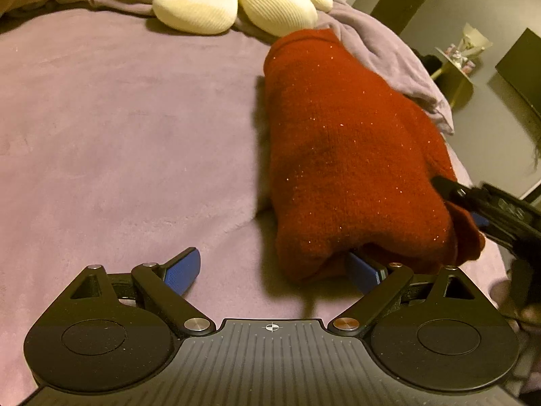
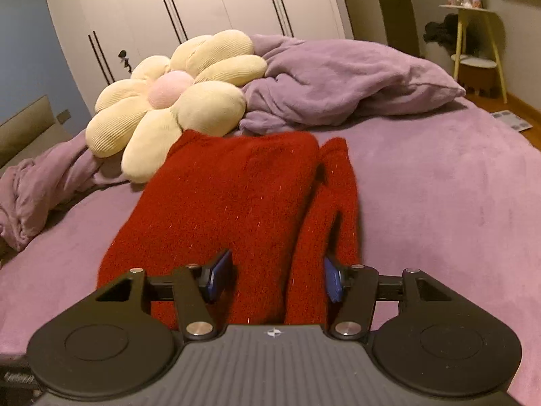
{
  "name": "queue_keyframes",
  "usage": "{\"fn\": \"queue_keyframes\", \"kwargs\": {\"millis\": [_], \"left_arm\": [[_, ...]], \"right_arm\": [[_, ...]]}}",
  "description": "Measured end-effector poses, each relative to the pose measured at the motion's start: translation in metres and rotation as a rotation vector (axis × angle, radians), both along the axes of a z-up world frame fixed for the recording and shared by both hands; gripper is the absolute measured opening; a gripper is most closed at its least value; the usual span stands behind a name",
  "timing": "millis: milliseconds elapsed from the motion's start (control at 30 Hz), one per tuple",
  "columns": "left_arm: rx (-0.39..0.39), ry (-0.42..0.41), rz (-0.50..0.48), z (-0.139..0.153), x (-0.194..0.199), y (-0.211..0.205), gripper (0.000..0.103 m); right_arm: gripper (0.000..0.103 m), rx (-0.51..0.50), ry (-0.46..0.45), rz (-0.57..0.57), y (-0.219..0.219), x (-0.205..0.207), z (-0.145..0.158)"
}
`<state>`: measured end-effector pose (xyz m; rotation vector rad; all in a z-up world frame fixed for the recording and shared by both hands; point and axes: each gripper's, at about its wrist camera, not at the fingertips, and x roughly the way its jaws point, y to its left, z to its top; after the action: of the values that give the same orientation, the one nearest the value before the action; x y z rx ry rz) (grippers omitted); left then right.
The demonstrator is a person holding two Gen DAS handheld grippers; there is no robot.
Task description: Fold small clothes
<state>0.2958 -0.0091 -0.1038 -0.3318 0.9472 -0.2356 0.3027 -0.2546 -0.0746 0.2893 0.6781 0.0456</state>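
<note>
A bed (image 2: 456, 203) covered in a purple fleece sheet is seen filling both views. A rumpled purple blanket (image 2: 338, 77) is heaped at 12 to 1 o'clock in the right wrist view, with more of it trailing down at 9 o'clock. A white wardrobe (image 2: 203, 6) with dark vertical handles is seen behind the bed at 11 to 12 o'clock.

A cream flower-shaped cushion (image 2: 169, 101) with a pink centre is noted at 11 o'clock, touching the blanket; in the left wrist view its petals are cut off at 12 o'clock.

A red knitted sweater (image 2: 219, 203), flecked with glitter thread, is laid on the bed in a partly folded bundle. In the right wrist view it is placed at centre, its far edge just beside the cushion, a sleeve lying along its 3 o'clock side. In the left wrist view it is seen from 1 to 4 o'clock.

A yellow-legged side stand (image 2: 476, 47) is seen at 2 o'clock, on the floor beyond the bed.

The left tongs (image 1: 274, 270) are spread wide; the right-hand blue pad is tucked under the sweater's near hem, the other is held over bare sheet. The right tongs (image 2: 275, 275) are parted, straddling the sweater's near edge, and nothing is pinched.
</note>
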Motion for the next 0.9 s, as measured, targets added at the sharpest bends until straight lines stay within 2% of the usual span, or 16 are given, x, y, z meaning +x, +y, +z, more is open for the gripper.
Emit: {"fn": "queue_keyframes", "kwargs": {"millis": [67, 200, 367, 400, 433, 467, 500, 600, 733, 833, 900], "left_arm": [[0.004, 0.001, -0.003, 0.000, 0.001, -0.003, 0.096], [0.006, 0.006, 0.000, 0.001, 0.002, -0.005, 0.096], [0.002, -0.004, 0.011, 0.007, 0.002, -0.009, 0.096], [0.009, -0.005, 0.013, 0.008, 0.002, -0.010, 0.096], [0.014, -0.006, 0.015, 0.008, 0.003, -0.011, 0.096], [0.017, -0.004, 0.019, 0.008, 0.003, -0.011, 0.096], [0.019, -0.001, 0.022, 0.008, 0.004, -0.011, 0.096], [0.022, -0.001, 0.030, 0.009, 0.007, -0.010, 0.096], [0.002, 0.002, 0.000, 0.009, 0.009, -0.012, 0.097], [0.054, -0.001, -0.005, 0.007, 0.008, -0.017, 0.097], [0.062, 0.010, -0.013, 0.004, 0.008, -0.016, 0.097]], "right_arm": [[0.060, 0.020, -0.003, -0.002, 0.000, -0.013, -0.003], [0.062, 0.121, 0.015, 0.020, -0.005, -0.031, -0.008], [0.062, 0.281, 0.044, 0.024, -0.012, -0.022, -0.015], [0.061, 0.301, 0.048, 0.025, -0.011, -0.020, -0.016], [0.055, 0.304, 0.049, 0.020, -0.010, -0.019, -0.016], [0.039, 0.297, 0.047, 0.015, -0.008, -0.018, -0.015], [0.032, 0.281, 0.041, 0.009, -0.006, -0.017, -0.013], [0.027, 0.236, -0.021, 0.015, -0.004, -0.022, -0.001], [0.025, 0.110, -0.116, -0.032, -0.004, -0.032, 0.017], [0.025, -0.007, -0.101, -0.082, -0.002, -0.028, 0.011], [0.025, -0.086, -0.059, -0.094, 0.000, -0.021, -0.003]]}}
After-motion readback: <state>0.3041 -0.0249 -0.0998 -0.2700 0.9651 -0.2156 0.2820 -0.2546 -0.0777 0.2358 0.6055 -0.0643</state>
